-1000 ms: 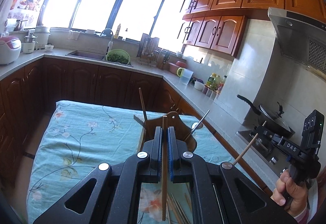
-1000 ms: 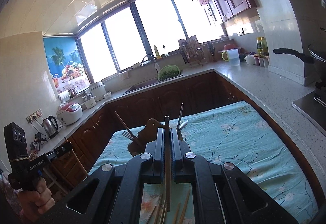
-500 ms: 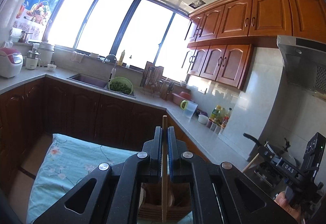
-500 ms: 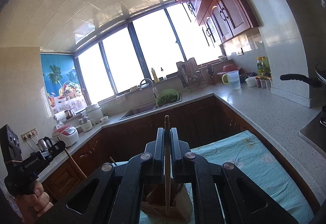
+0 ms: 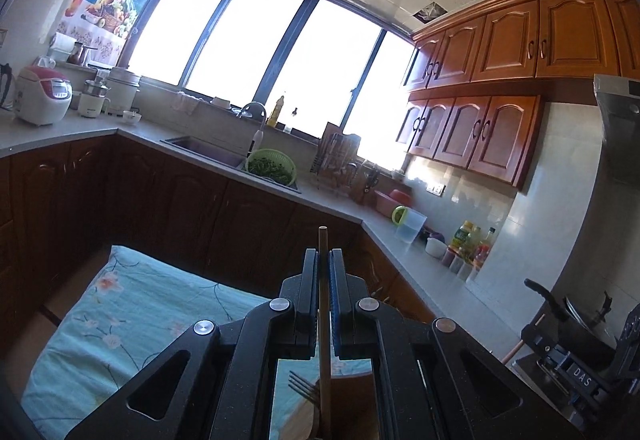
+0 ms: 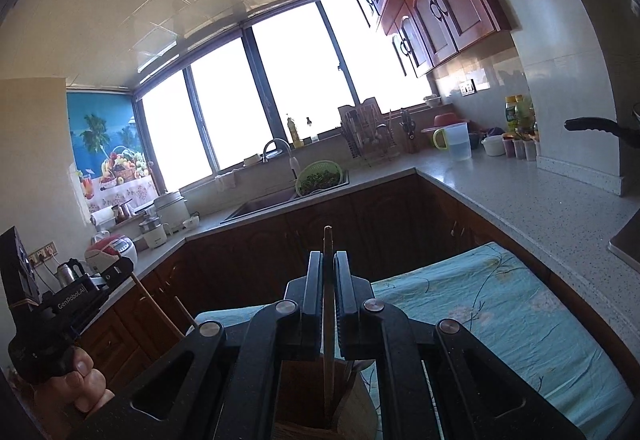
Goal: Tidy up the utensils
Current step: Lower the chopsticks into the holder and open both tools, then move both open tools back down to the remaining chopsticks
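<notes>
My left gripper (image 5: 323, 260) is shut on a wooden chopstick (image 5: 323, 320) held upright. Its lower end reaches down into the wooden utensil holder (image 5: 352, 408), beside a metal fork (image 5: 305, 390). My right gripper (image 6: 328, 262) is shut on another wooden chopstick (image 6: 328, 320), also upright, its lower end inside the same wooden holder (image 6: 316, 396). The left gripper also shows in the right wrist view (image 6: 120, 268) with its chopstick slanting down. The right gripper shows at the left wrist view's right edge (image 5: 540, 336).
The holder stands on a table with a teal floral cloth (image 5: 132, 300). Dark wood cabinets and a grey counter (image 6: 520, 191) ring the table. A sink with a green colander (image 5: 271, 167), a rice cooker (image 5: 42, 95) and a pan on the stove (image 5: 568, 312) are on the counter.
Both grippers have tilted up and come over the holder, which has slid to the bottom of each view. The chopstick ends have gone down into the holder.
</notes>
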`<state>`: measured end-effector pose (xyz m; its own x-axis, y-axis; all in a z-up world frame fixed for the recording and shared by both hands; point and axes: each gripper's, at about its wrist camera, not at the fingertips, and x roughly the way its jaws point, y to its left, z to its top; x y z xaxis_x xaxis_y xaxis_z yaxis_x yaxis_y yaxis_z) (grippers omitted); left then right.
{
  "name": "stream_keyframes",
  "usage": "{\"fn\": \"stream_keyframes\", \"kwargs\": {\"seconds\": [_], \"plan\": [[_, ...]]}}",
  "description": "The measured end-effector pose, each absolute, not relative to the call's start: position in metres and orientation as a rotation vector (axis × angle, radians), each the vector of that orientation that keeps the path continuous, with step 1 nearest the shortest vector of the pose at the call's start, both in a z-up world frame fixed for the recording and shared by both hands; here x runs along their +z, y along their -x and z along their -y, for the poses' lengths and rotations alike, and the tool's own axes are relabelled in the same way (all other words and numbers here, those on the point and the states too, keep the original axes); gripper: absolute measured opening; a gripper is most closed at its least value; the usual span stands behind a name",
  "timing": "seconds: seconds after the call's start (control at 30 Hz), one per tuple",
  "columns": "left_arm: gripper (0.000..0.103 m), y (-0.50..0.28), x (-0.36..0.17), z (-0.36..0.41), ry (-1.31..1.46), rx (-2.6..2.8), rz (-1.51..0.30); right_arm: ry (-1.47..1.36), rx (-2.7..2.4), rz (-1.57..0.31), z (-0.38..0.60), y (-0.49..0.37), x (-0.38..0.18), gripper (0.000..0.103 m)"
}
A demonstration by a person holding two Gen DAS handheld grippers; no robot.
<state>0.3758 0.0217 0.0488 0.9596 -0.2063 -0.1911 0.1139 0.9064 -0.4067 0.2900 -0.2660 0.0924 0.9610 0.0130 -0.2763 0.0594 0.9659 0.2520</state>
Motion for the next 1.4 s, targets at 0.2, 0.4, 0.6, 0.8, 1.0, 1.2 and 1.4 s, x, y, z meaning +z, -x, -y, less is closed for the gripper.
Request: {"fn": "stream_keyframes", "kwargs": {"seconds": [0.2,0.4,0.6,0.8,1.0,1.2,1.4], "plan": [[0.003,-0.394,0.026,-0.004,0.382,-0.178,-0.29,-0.272,-0.027,-0.348,0.265,-0.298,0.067,0.005],[0.004,-0.41,0.023,0.004,0.344,-0.191,-0.327,-0.271,-0.028,-0.373,0.267,-0.301,0.061,0.005],[0.004,-0.406,0.034,-0.01,0.337,-0.19,-0.33,-0.274,-0.026,-0.38,0.267,-0.302,0.063,0.005],[0.005,-0.398,0.032,-0.017,0.337,-0.191,-0.339,-0.292,-0.02,-0.389,0.268,-0.304,0.062,0.009],[0.029,-0.383,0.038,-0.028,0.376,-0.193,-0.329,-0.343,0.005,-0.35,0.276,-0.291,0.071,0.053],[0.065,-0.354,0.042,-0.04,0.398,-0.159,-0.314,-0.334,0.0,-0.288,0.277,-0.262,0.085,0.092],[0.08,-0.317,0.037,-0.048,0.401,-0.127,-0.313,-0.319,-0.011,-0.292,0.276,-0.234,0.08,0.098]]}}
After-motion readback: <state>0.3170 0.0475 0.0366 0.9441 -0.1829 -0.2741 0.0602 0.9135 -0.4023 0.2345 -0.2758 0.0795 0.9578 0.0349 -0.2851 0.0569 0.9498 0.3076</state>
